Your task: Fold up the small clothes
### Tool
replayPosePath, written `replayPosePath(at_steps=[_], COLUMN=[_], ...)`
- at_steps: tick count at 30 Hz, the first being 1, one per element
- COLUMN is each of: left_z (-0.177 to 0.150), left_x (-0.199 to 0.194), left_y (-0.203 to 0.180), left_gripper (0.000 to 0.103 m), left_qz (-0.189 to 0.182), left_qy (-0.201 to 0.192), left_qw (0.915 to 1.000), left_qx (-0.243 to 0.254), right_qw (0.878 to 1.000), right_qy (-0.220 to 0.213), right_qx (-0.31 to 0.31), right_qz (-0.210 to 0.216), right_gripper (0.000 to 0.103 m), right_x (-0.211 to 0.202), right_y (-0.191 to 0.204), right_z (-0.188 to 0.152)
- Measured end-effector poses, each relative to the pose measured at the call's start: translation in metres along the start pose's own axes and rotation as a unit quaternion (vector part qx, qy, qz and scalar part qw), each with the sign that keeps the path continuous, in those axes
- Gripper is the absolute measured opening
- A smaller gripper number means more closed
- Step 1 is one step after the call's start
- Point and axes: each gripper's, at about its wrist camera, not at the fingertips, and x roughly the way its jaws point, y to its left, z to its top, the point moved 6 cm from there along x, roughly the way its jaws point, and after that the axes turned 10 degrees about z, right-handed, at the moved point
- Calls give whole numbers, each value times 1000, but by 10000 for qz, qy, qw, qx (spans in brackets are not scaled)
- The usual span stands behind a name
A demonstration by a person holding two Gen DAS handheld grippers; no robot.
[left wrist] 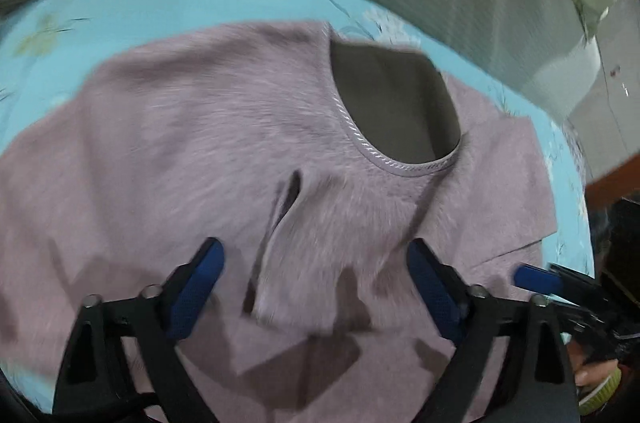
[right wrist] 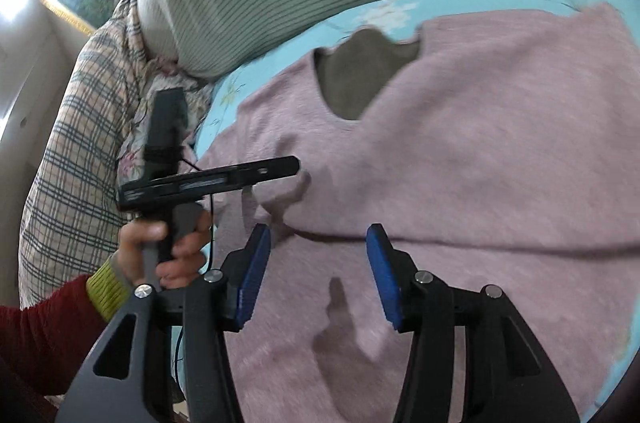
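Blue pads (left wrist: 198, 287) of the left gripper (left wrist: 316, 263) were held wide apart, nothing pinched. Right gripper (right wrist: 318, 263) was likewise parted and empty above the pink top (right wrist: 480, 143), which was spread across the near blue sheet (left wrist: 180, 3).

black tongs (right wrist: 316, 275), blue pads (right wrist: 253, 281), red sleeve (right wrist: 44, 339)
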Motion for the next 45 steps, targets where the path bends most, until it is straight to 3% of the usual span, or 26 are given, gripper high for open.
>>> replayPosePath(at_steps=[2, 4, 5, 6, 10, 12, 17, 20, 28, 32, 33, 34, 38, 41, 43, 45], left_z=[0, 3, 3, 2, -2, -7, -19, -21, -27, -30, -31, -32, -32, -29, -29, -30], left_x=[16, 20, 18, 14, -33, -50, -59, -57, -55, -51, -49, -48, -47, -49, -44, -37], left_y=[-4, -8, -11, -12, 10, 35, 88, 96, 108, 104, 103, 103, 98, 83, 77, 79], left_gripper=[67, 42, 5, 2, 2, 2, 2, 2, 2, 2, 2, 2, 2, 2, 2, 2], left_qz=[83, 233, 194, 136, 431, 504, 727, 729, 1022, 1140, 1136, 1130, 957, 859, 971, 1014], left_qy=[153, 8, 0, -23, -760, -893, -918, -904, -896, -817, -787, -762, -733, -772, -713, -627], left_qw=[9997, 9992, 9991, 9993, 9962, 9940, 9877, 9860, 9786, 9804, 9806, 9805, 9813, 9845, 9857, 9859], left_qx=[152, 339, 381, 335, -10, -388, -1038, -1200, -1543, -1387, -1389, -1415, -1503, -1319, -1175, -1176], right_qw=[9998, 9993, 9988, 9983, 9938, 9899, 9776, 9749, 9778, 9805, 9818, 9830, 9778, 9730, 9687, 9618], right_qy=[-113, -258, -345, -410, -774, -954, -1236, -1135, -821, -820, -765, -654, -957, -809, -618, -761], right_qx=[82, 173, 226, 254, 281, 276, 548, 647, 804, 705, 677, 661, 529, 623, 772, 725], right_qz=[-106, -219, -282, -330, -745, -1013, -1611, -1800, -1750, -1643, -1600, -1580, -1785, -2069, -2277, -2526], right_gripper=[51, 51, 51, 51, 51, 51, 51, 51, 52, 47, 11, 7, 7, 8, 12, 18], right_x=[-11, -24, -32, -38, -75, -92, -118, -113, -82, -76, -74, -73, -98, -96, -91, -98], right_y=[-6, -12, -17, -20, -37, -47, -88, -110, -148, -147, -145, -142, -129, -140, -149, -140], right_z=[-3, -4, -4, -4, 2, 8, 29, 44, 58, 59, 59, 59, 63, 61, 58, 59])
